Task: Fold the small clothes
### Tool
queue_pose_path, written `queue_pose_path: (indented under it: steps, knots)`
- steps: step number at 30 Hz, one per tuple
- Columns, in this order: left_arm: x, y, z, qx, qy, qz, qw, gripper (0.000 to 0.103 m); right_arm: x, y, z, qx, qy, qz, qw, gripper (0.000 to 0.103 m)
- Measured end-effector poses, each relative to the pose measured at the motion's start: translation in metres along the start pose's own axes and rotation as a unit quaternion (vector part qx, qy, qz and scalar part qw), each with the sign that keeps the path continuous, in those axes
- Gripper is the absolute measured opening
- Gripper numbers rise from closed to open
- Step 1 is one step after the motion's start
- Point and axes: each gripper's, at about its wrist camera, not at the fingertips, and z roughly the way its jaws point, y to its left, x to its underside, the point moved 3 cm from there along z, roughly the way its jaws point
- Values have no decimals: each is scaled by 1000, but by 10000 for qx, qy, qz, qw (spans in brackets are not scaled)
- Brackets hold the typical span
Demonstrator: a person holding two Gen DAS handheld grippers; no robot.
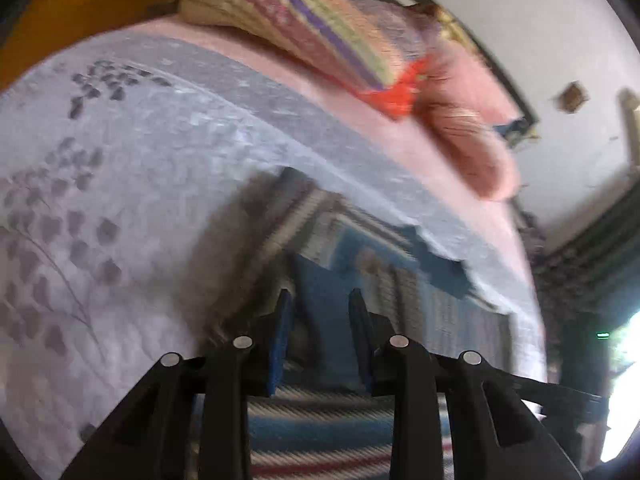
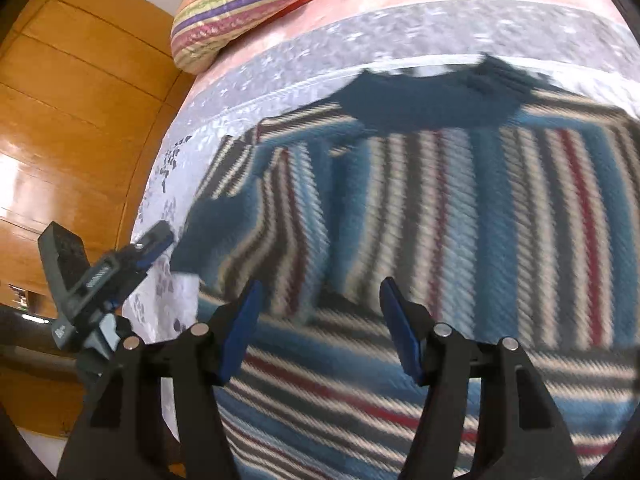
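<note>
Lying spread on the bed directly ahead of the right gripper, the striped knit sweater fills most of that view, its blue, white, dark and red stripes running away from the fingers toward a dark navy collar at the far edge. One sleeve bends across the body to the left of the fingers. The right gripper's blue-padded fingers stand wide apart just above the knit, holding nothing. Farther left, beyond the sweater's edge, the left gripper shows over the pale bedspread. From its own camera, the left gripper has its fingers parted with a narrow gap, the striped cloth under and ahead of them; blur hides whether they touch it. Around the garment lies a grey floral bedspread, with a striped pillow at the far end of the bed and orange wooden panelling to the left.
</note>
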Motion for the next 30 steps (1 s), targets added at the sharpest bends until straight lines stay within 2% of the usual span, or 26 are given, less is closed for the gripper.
queue_pose_path:
  steps: [5, 9, 11, 13, 14, 15, 18, 21, 25, 28, 30]
  knots:
    - [6, 27, 35, -440, 427, -169, 9980, 29, -19, 10, 38, 209, 253, 43, 9995, 61]
    - [12, 36, 43, -300, 473, -234, 9982, 29, -25, 9, 65, 353, 416, 83, 9985, 59]
    - [10, 35, 41, -302, 518, -206, 9980, 29, -27, 15, 72, 531, 394, -109, 9978, 52]
    - [7, 33, 42, -312, 549, -210, 9978, 29, -26, 22, 74, 704, 394, -349, 9961, 33]
    - [5, 33, 42, -312, 560, -239, 9977, 29, -25, 26, 73, 720, 402, -453, 9956, 27]
    - [4, 32, 40, -314, 554, -263, 9976, 29, -25, 30, 72, 655, 400, -530, 9956, 16]
    - [1, 30, 34, -313, 499, -325, 9977, 30, -22, 41, 60, 641, 315, -823, 9940, 13]
    - [-2, 23, 21, -158, 274, -396, 9987, 30, -20, 43, 31, 290, 113, -827, 9961, 12]
    - [-3, -8, 9, 134, 22, -49, 9999, 30, -28, 29, -13, 333, -243, -723, 9965, 12]
    - [5, -32, 23, 140, 176, 302, 9993, 30, -31, 6, -25, 516, -355, -461, 9970, 12]
    - [12, -42, 38, 52, 352, 448, 9984, 30, -31, -14, -18, 641, -249, -246, 9973, 12]
